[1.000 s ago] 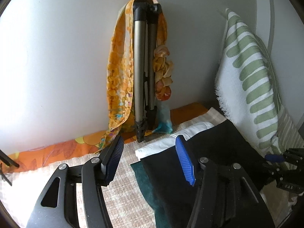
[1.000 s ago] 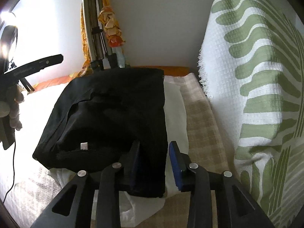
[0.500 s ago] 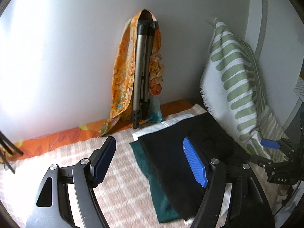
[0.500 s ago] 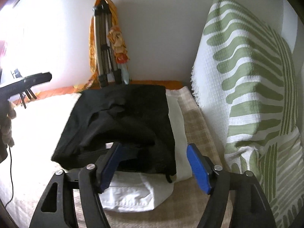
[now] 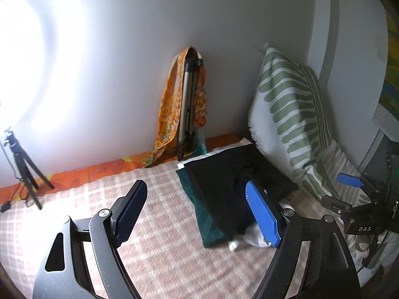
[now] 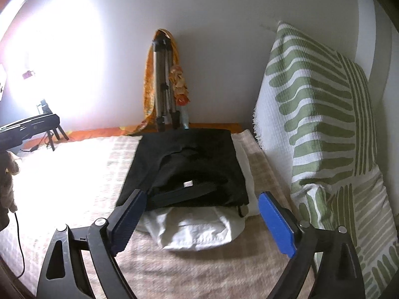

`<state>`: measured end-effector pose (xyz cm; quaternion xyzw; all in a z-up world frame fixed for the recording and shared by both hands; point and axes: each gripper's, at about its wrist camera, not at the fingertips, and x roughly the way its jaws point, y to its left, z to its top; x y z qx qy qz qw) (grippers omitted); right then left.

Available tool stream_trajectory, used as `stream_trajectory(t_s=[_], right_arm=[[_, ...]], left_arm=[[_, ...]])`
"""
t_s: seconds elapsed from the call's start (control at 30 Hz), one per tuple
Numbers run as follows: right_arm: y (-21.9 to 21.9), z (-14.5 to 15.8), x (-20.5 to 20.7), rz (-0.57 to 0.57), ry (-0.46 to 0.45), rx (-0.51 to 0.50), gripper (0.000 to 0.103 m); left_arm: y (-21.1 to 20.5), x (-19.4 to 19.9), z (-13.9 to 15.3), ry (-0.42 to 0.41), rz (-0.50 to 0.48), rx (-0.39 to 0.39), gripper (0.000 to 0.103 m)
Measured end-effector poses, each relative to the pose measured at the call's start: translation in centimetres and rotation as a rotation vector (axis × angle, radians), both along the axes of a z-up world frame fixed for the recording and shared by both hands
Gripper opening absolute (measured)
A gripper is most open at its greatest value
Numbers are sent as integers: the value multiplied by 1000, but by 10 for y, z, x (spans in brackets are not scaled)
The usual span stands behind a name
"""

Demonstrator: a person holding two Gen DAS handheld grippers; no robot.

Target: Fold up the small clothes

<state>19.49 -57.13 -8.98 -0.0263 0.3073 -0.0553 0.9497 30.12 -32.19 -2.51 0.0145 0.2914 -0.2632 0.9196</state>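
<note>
Folded black garment (image 6: pixel 189 164) topped a small clothes pile by the striped pillow (image 6: pixel 316 129), checked bedcover (image 5: pixel 162 249) lay open leftward, left gripper (image 5: pixel 199 211) and right gripper (image 6: pixel 199 224) had just been opening, jaws wide, holding nothing, clear of the pile.

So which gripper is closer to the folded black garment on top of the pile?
Right. The right gripper hangs open just before the black garment; the left gripper is off to its left side.
</note>
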Motion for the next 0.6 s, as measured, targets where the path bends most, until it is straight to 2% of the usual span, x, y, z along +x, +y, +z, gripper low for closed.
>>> stream_trajectory(t_s=[0.3,0.6], right_arm=[[40,2,-48,1,-23,-12,97],[81,-8,-79,3,-44,-8,100]], left_arm=[[33,-59,13,-47,-10,-25,81],[64,-109,9,-78,-25,-24,83]])
